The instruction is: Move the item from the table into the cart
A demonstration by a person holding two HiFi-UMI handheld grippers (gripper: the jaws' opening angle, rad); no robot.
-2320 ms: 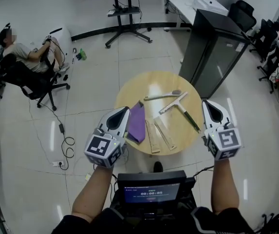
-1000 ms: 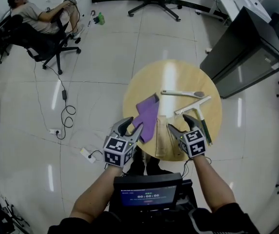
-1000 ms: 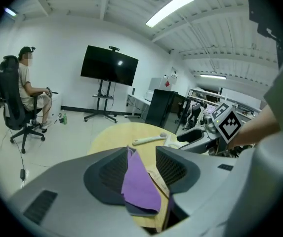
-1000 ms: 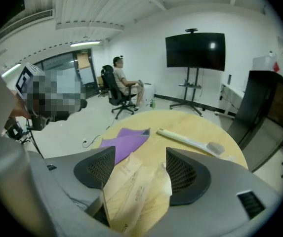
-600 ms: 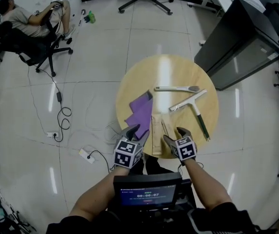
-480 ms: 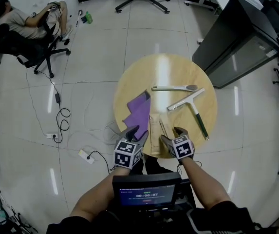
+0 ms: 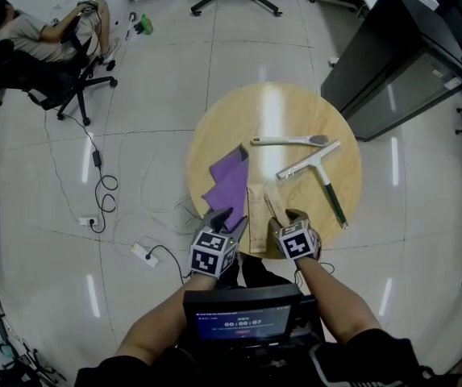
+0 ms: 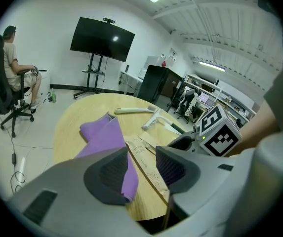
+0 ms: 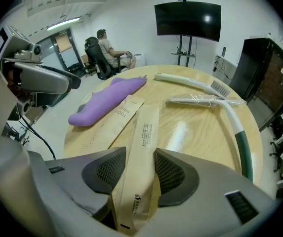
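A round wooden table (image 7: 295, 111) bears a purple cloth (image 7: 229, 185), two long brown paper packets (image 7: 256, 212), a white brush (image 7: 289, 141) and a green-handled squeegee (image 7: 318, 172). My right gripper (image 7: 285, 218) is at the table's near edge, tilted steeply down. In the right gripper view its jaws (image 9: 140, 154) straddle one packet (image 9: 143, 127). They have just been closing, and the pads are not seen to press it. My left gripper (image 7: 229, 220) hangs open beside it, over the cloth's near corner (image 8: 104, 137) and the other packet (image 8: 153, 179).
A tall black cabinet (image 7: 392, 63) stands right of the table. A person sits in an office chair (image 7: 37, 35) at far left. Cables and a power strip (image 7: 143, 254) lie on the floor near the table. A black unit with a screen (image 7: 243, 322) is under my arms.
Both grippers have sunk toward the table's near edge and now look smaller in the head view. The right jaws stand narrower, around the packet.
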